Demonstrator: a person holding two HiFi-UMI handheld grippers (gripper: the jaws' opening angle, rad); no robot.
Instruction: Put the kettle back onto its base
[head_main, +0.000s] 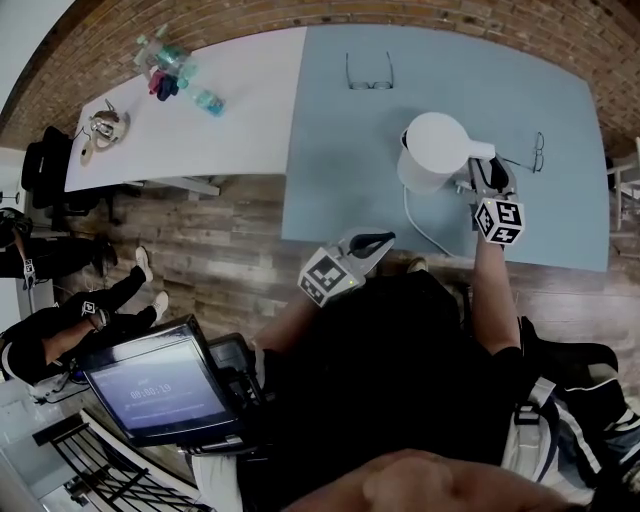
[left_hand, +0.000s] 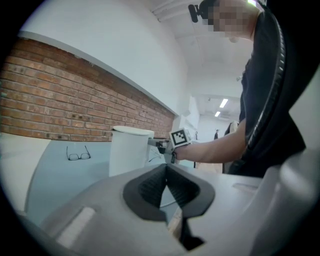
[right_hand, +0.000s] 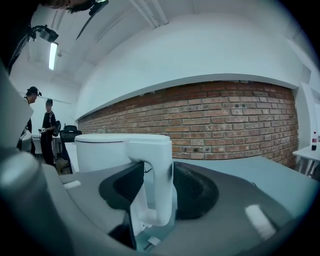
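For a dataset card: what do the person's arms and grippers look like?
The left hand-held gripper and right hand-held gripper are grey, with dark ribbed pads and a cube of black-and-white square markers. The person wears a black short-sleeved top.

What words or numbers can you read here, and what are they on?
Monitor screen: a row of pale digits, too blurred to read.
Marker cubes: only black-and-white square patterns, no letters.
Kettle: plain white, no label showing.
Bottles: labels, if any, too small to read.
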